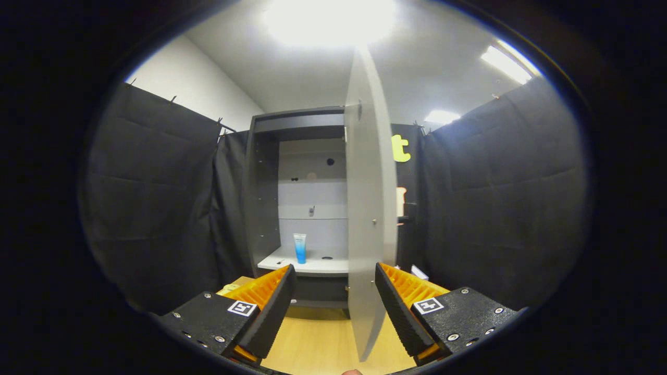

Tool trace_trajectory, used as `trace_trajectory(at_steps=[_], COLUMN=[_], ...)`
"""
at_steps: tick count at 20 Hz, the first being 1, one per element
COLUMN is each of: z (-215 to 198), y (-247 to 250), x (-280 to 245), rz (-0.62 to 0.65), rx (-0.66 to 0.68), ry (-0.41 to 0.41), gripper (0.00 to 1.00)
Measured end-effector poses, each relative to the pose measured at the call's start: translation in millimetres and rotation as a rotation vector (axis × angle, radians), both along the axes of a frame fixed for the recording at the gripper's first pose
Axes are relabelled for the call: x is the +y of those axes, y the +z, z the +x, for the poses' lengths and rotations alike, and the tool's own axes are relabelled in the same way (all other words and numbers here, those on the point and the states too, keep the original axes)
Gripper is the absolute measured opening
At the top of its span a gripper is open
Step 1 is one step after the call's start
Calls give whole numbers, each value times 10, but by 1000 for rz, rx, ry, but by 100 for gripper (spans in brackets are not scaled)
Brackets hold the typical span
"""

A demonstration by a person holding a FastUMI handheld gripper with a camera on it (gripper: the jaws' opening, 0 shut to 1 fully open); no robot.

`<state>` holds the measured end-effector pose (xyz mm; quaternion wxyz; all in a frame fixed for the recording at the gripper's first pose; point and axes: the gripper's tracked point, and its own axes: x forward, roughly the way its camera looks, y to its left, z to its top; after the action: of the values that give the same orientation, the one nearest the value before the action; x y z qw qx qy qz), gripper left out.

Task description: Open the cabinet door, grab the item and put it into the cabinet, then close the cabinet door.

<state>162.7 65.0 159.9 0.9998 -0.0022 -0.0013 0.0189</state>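
Note:
The grey cabinet [271,172] stands straight ahead with its door [367,208] swung open towards me, seen nearly edge-on. A blue and white tube [299,248] stands upright on the cabinet's white shelf [312,267]. My gripper [333,286] is open, its orange and black fingers [271,307] wide apart. The lower edge of the door hangs between the fingers, closer to the right one, and neither finger touches it. The tube is well beyond the fingers, just above the left fingertip.
Black cloth walls close in on the left [156,208] and right [500,198]. A light wooden surface [318,338] lies below the fingers, in front of the cabinet. A small white object [418,272] sits beyond the right finger by the cloth.

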Motion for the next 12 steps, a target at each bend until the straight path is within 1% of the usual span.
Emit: trace_trajectory(at_steps=[3,6,10,12], z=[-132,-164,26,218], y=[102,169,183,142], x=[-398,-837,-1392,-1535], rz=[9,14,36,39], rx=[-18,-38,-51,-45], ry=[-72,-171,-327,-376], gripper=[93,93,93,93])
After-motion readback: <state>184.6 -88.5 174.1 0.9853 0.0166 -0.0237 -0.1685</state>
